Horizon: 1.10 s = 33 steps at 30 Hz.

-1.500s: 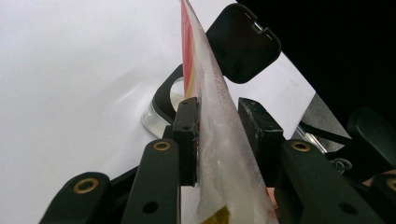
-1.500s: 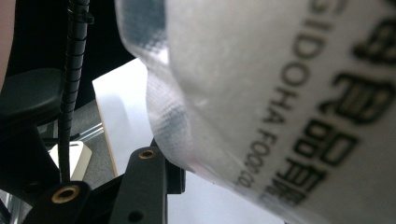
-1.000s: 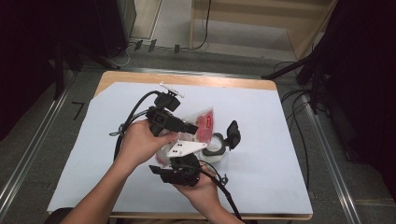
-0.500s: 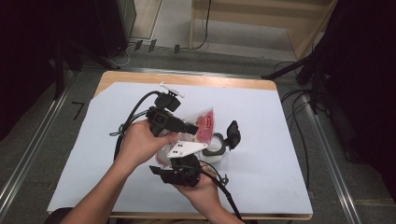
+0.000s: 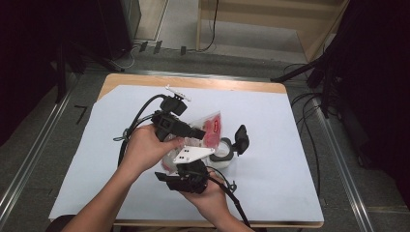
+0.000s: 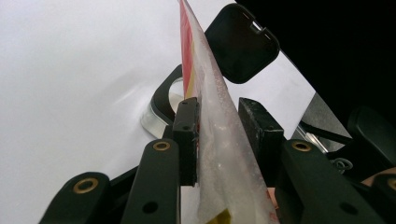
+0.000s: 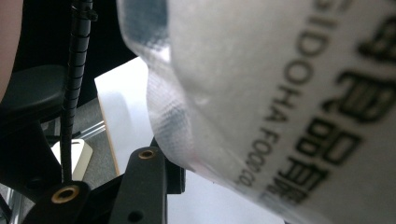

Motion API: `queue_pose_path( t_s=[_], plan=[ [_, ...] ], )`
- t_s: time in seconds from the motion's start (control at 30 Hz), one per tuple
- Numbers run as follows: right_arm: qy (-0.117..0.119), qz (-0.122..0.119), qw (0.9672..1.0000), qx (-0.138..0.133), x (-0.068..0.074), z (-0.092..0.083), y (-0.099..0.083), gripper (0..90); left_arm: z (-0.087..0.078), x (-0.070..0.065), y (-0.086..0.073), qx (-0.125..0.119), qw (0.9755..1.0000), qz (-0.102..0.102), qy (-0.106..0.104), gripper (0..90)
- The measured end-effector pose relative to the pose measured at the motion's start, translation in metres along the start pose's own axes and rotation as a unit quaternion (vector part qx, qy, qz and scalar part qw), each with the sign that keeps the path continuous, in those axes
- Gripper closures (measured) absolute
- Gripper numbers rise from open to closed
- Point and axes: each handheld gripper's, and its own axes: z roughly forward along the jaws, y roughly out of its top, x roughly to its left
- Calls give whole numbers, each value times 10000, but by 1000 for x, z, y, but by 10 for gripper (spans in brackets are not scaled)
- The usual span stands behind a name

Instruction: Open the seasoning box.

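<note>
Nothing moved, food pouch upright between left hand-held gripper pads

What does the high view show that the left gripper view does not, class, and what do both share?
High view: both hands, the left gripper and right gripper together on the food pouch, and the whole paper-covered table.
Left gripper view: its two pads pressing the pouch's clear edge between them.
Both: the red-printed pouch and the clear container with its black hinged lid open.

pouch above table (mid-air) | jar just right, lid behind
</note>
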Motion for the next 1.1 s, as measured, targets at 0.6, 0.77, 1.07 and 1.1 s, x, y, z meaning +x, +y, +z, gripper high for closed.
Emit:
queue_pose_path(
  t_s=[0.6,0.77,1.07,1.1],
  plan=[
    [1,-19,10000,40,0,0,0,637,0,1,0,4,10000,5,-1,698],
    [-4,-19,10000,42,0,0,0,636,0,2,0,-1,10000,4,-3,697],
    [0,2,10000,46,0,0,0,636,0,1,0,-11,10000,-11,-8,698],
    [-1,2,10000,47,0,0,0,637,0,1,0,-8,10000,-15,-9,698]
  ],
)
